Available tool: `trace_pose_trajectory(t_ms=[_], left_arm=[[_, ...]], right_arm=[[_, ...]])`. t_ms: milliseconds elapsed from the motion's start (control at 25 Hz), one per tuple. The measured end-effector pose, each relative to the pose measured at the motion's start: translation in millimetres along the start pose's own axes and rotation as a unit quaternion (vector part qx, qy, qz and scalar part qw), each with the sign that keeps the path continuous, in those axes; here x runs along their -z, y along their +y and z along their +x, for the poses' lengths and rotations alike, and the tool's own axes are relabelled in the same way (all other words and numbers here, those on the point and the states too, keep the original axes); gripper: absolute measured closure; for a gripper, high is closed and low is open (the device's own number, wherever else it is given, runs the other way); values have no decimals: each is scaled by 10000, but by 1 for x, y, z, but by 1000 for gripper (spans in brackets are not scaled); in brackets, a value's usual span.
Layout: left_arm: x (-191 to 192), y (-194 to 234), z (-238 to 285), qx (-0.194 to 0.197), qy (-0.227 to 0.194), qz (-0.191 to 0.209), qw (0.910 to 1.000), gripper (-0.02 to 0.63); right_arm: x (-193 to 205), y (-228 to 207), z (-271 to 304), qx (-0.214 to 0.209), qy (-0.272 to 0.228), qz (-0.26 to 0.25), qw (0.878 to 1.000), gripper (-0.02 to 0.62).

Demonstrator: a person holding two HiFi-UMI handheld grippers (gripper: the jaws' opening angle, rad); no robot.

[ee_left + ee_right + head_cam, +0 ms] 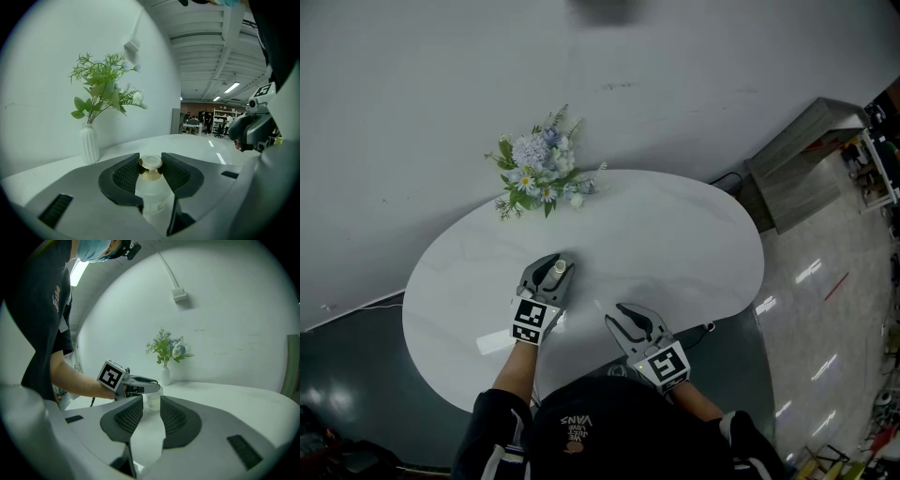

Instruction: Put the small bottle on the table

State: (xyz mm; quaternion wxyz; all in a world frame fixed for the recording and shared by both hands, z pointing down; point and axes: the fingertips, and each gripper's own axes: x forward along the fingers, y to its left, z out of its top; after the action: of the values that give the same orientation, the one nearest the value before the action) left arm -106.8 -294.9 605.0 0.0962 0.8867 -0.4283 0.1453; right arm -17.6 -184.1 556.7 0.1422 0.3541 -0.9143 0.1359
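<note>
A small clear bottle (559, 268) with a gold cap (151, 163) sits between the jaws of my left gripper (553, 275), which is shut on its neck over the middle of the white oval table (694, 244). In the right gripper view the bottle (153, 400) stands upright, its base at or just above the tabletop; I cannot tell which. My right gripper (623, 319) hovers near the table's front edge, to the right of the left one. Its jaws (151, 413) stand apart with nothing between them and point at the bottle.
A white vase of green and blue flowers (539, 173) stands at the table's far edge against the wall. A grey cabinet (806, 159) and a cable (727, 178) are on the floor to the right. The person's body is at the near edge.
</note>
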Motion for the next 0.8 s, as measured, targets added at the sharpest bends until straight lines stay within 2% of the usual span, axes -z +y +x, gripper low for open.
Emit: trace_pose_trajectory(t_ms=[200,360,800], left_arm=[[5,6,7,-67,2,-50,10000,446],[5,10,11,-110,-45,-60,9999,446],[3,9,19,-149,-199,186,9995,445]], right_arm=[[5,-7,2,94,-73,30,9999,505],[11,-12,1,186,18,194,9996,517],[8,-18,4,243,97,167,9995,524]])
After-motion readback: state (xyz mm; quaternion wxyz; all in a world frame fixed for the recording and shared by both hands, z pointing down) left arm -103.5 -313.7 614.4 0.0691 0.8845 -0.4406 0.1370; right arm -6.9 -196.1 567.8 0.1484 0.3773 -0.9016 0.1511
